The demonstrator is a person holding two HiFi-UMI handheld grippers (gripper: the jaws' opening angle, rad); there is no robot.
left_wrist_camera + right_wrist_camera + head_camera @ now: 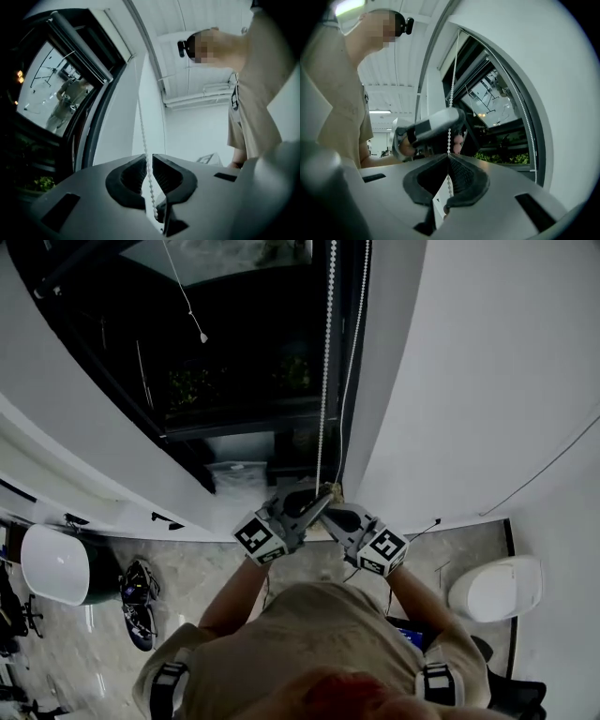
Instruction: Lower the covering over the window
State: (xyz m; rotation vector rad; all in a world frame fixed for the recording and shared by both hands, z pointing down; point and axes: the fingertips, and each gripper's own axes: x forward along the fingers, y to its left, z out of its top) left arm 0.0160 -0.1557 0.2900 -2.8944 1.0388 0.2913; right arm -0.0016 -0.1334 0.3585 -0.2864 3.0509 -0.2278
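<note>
Clamping both claws on the bead chain [325,381], you have the left claw [149,158] fully closed, the beads pinched between its pads. The right claw [449,157] is closed just as tight on the chain. In the right gripper view, your left claw sits just beyond at 12 o'clock, against the same line of beads. In the head view the two claws meet tip to tip. From them the chain climbs toward 12 o'clock along the right frame of the dark window [234,362], beside a white wall [469,381]. The covering itself cannot be made out against the glass.
</note>
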